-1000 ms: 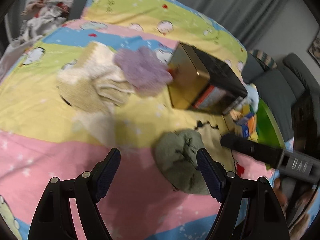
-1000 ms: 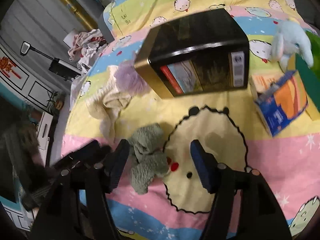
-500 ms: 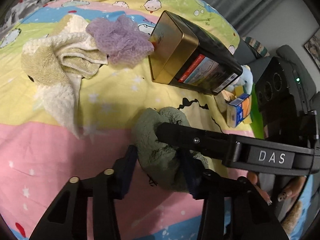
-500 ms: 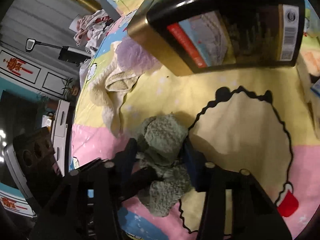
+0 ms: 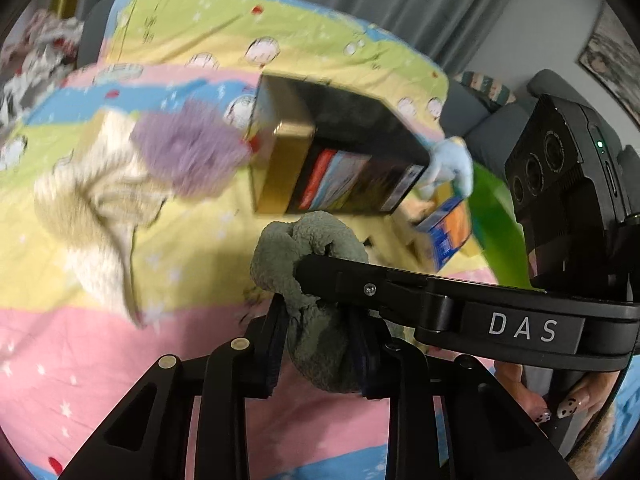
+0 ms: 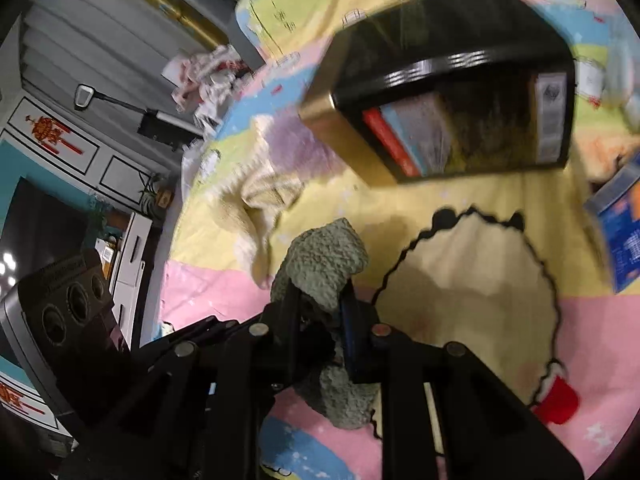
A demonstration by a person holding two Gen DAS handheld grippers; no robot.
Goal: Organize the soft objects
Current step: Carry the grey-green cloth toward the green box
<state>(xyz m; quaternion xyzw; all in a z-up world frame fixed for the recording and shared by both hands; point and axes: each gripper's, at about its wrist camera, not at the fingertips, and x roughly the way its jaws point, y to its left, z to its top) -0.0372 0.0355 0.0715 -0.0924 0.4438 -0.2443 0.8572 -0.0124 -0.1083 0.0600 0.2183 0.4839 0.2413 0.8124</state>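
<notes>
Both grippers have hold of the same green fuzzy cloth [image 5: 316,276], which is bunched up just above the striped cartoon bedspread [image 5: 80,360], over its pink band. The left gripper [image 5: 320,344] has its fingers [image 5: 276,344] clamped tight on the lower, rounded end of the cloth, so the fabric bulges out between and below the pads. The right gripper [image 6: 320,312] reaches in from the right in the left wrist view, its long black finger lying across the upper fold; from its own camera its fingers [image 6: 348,328] are closing on a narrow neck of the cloth and already press it, with a tuft standing up past the tips and another lump hanging underneath. Behind the cloth on the yellow band lies a black and gold tin box [image 5: 332,152] on its side, with a purple fluffy cloth [image 5: 188,156] touching its left end and a cream knitted cloth [image 5: 96,216] spread out further left. To the right of the tin are a pale blue plush toy [image 5: 448,164] and a small blue and orange carton [image 5: 448,236]. A hand with painted nails [image 5: 560,404] shows at the lower right edge. Grey curtains [image 5: 400,0] hang behind the bed.
</notes>
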